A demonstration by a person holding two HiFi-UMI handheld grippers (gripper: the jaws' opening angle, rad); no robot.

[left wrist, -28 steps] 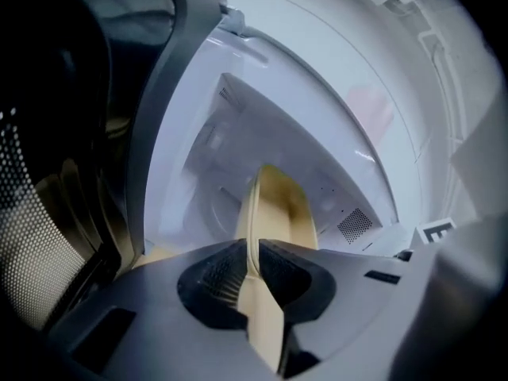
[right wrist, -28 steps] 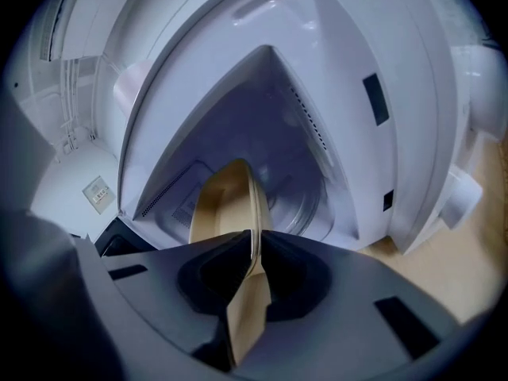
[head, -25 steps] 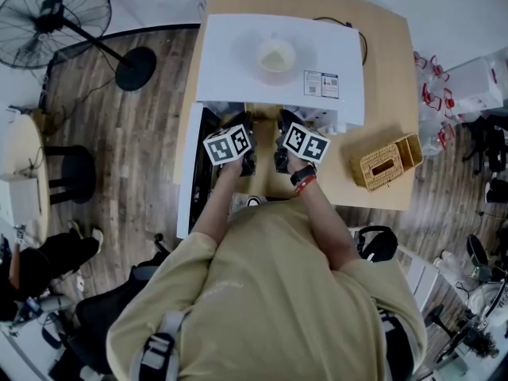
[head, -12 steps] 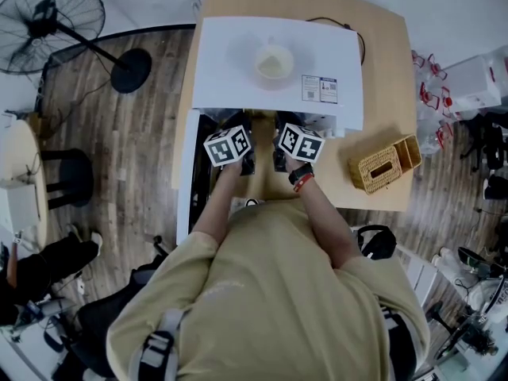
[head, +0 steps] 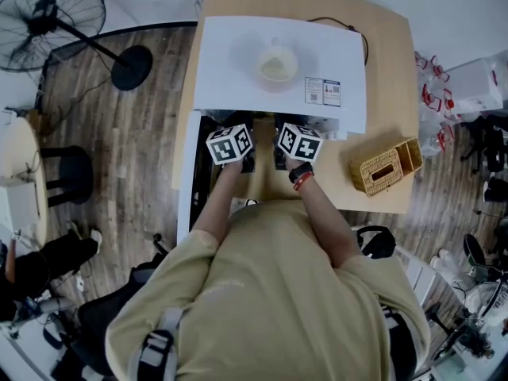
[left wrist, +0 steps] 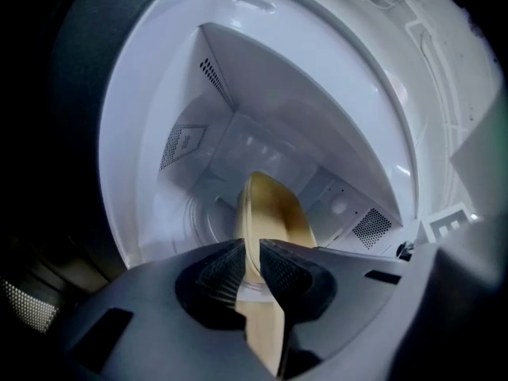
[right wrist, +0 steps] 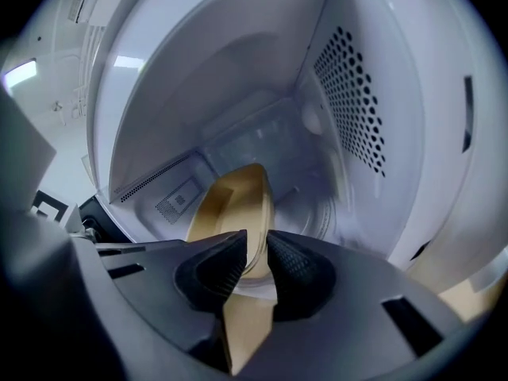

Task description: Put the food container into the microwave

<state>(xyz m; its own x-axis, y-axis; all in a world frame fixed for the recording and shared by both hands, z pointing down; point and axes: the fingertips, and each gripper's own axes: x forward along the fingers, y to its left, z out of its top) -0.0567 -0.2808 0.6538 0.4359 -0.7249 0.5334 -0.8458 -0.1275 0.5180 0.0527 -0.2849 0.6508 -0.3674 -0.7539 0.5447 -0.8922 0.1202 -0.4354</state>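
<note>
Step now: carrying it in. The left gripper (left wrist: 250, 262) & right gripper (right wrist: 255, 254) each have fingers (left wrist: 221, 270) pinched almost shut on a thin edge of the food container (left wrist: 274, 206). It's tan, shallow, seen edge-on, and held up just inside the microwave (left wrist: 262, 101) opening. Next, I think: push it deeper into the microwave, set it down flat, then let go w/ both.

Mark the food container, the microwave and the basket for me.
food container (left wrist: 274, 209), left gripper view, its tan wall.
microwave (head: 230, 78), head view, bare white top.
basket (head: 368, 173), head view, woven top.
</note>
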